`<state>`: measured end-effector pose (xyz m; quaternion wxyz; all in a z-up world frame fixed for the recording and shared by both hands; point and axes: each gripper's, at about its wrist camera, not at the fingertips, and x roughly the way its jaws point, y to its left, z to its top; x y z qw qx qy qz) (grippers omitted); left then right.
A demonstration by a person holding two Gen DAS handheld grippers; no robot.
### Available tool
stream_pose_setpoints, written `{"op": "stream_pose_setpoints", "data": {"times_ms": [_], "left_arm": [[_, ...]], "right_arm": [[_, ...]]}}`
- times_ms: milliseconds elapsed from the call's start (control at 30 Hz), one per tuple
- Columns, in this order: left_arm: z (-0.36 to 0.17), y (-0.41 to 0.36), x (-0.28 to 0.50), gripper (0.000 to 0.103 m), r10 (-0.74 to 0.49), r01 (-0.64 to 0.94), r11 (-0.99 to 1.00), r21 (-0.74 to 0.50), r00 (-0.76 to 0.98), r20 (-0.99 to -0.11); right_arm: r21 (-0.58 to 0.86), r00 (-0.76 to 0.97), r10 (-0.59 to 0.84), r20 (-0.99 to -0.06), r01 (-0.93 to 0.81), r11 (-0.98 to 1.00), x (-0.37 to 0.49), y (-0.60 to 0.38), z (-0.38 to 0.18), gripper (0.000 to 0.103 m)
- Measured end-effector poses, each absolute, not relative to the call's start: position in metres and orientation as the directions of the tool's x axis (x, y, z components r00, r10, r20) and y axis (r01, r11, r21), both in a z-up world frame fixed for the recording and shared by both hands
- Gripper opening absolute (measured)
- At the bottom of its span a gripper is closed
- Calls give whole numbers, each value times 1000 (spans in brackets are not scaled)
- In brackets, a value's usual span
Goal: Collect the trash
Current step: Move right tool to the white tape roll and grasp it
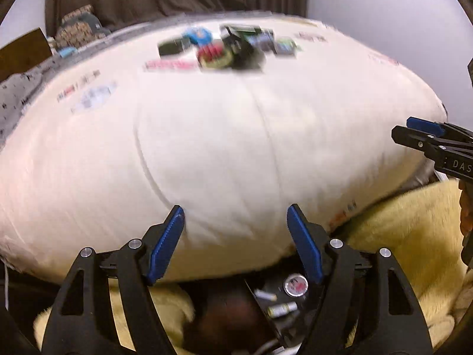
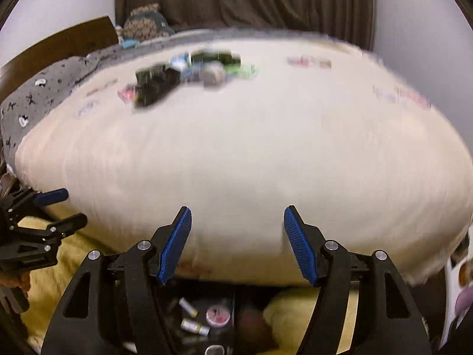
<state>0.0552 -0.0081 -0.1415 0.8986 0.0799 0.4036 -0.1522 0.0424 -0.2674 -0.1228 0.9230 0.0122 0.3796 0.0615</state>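
We see a bed (image 1: pixel 207 153) filling both views, its cream cover smooth and rounded by the lens, with faint seams running down it and small printed patches near the edges, all blurred. Behind it hangs a dark brown curtain (image 2: pixel 245 0) in soft vertical folds, between pale walls (image 2: pixel 59 9). At the bed's left edge lies a grey cloth (image 2: pixel 44 100) with small black and white marks, and beyond it a brown patterned bag (image 2: pixel 145 23) sits beside a wooden board (image 2: pixel 59 44). Below the bed's near edge spreads a fluffy yellow blanket (image 1: pixel 408 230), and between its folds a dark box (image 2: pixel 204 316) holds small tubes and a round tin.

The trash (image 1: pixel 227 47) is a cluster of dark, green, blue and red wrappers lying on the far middle of the bed, too blurred to tell apart, well apart from both claws.

Our left gripper (image 1: pixel 235 233) hangs over the near edge of the bed with its ribbed blue pads spread wide and nothing between them. Our right gripper (image 2: pixel 236 233) is just as wide and empty, beside the left one
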Motion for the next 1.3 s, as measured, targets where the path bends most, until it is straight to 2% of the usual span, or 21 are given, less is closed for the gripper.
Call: {"op": "stream_pose_setpoints", "data": {"times_ms": [233,400,500,633,833,1033,1067,1133,1300], "left_arm": [[-108,0,103,68,-176,288,956,50,702,-690],[-103,-3,134,68,-153,254,965,58,730,-666],[-104,-4,155,68,-143,246,968,60,728,-671],[-108,-5,174,67,-138,235,971,52,717,-683],[-107,-7,189,67,-146,235,971,38,712,-687],[-109,-9,195,67,-164,249,968,24,702,-693],[-110,-10,196,67,-169,256,966,22,698,-695],[-111,-13,199,67,-175,268,963,24,692,-700],[-114,-20,208,67,-198,277,961,-4,679,-707]], "right_arm": [[58,745,136,-653,-130,990,90,-258,-99,66],[83,748,155,-645,-134,988,128,-255,-94,66],[102,742,185,-644,-157,982,150,-247,-93,65],[88,732,189,-655,-174,981,175,-234,-97,58],[165,705,232,-670,-163,973,205,-224,-108,57],[108,688,170,-706,-134,985,224,-208,-117,57],[100,686,160,-709,-127,987,226,-208,-119,55],[90,692,144,-708,-114,989,226,-213,-120,35],[86,713,127,-690,-94,992,218,-229,-117,35]]}}
